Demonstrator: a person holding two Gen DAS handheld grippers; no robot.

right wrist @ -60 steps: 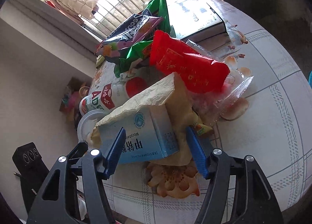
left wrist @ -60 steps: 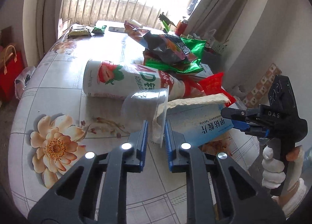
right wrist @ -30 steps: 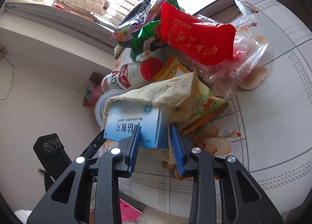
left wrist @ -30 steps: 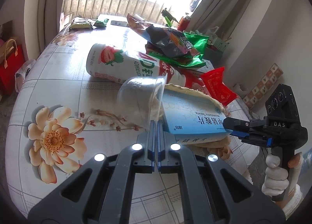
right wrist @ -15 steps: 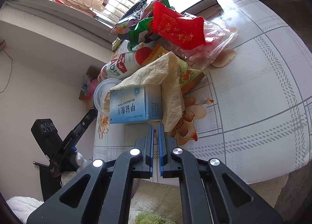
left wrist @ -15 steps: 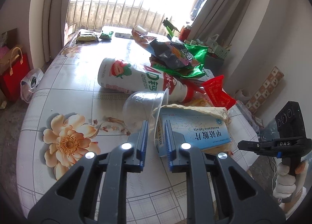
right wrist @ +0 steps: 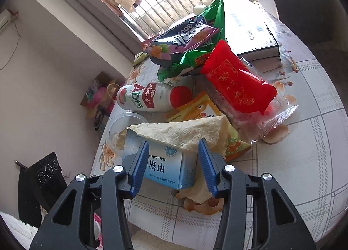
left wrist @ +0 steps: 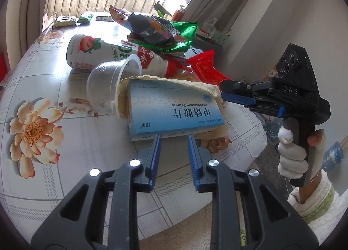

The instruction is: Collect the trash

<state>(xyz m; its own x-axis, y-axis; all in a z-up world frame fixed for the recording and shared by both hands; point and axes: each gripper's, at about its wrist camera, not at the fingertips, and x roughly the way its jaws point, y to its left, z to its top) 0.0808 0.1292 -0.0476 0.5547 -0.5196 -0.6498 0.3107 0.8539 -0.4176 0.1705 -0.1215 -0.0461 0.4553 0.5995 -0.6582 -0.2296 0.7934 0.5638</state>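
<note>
Both of your tongs sit open around the blue tablet box (left wrist: 174, 110) at the worktop (left wrist: 71, 141) edge.

Your left tongs (left wrist: 173, 139) are narrowly parted, tips just at the box's near side. Your right tongs (right wrist: 173, 152) gape wide, one finger on each side of the box's end (no squeeze visible). A beige paper bag (right wrist: 182, 131) drapes over the box; the clear plastic cup (left wrist: 108, 85) lies touching it, the strawberry drink bottle (left wrist: 104, 53) behind the cup, the red packet (right wrist: 237, 84) beyond the box.
</note>
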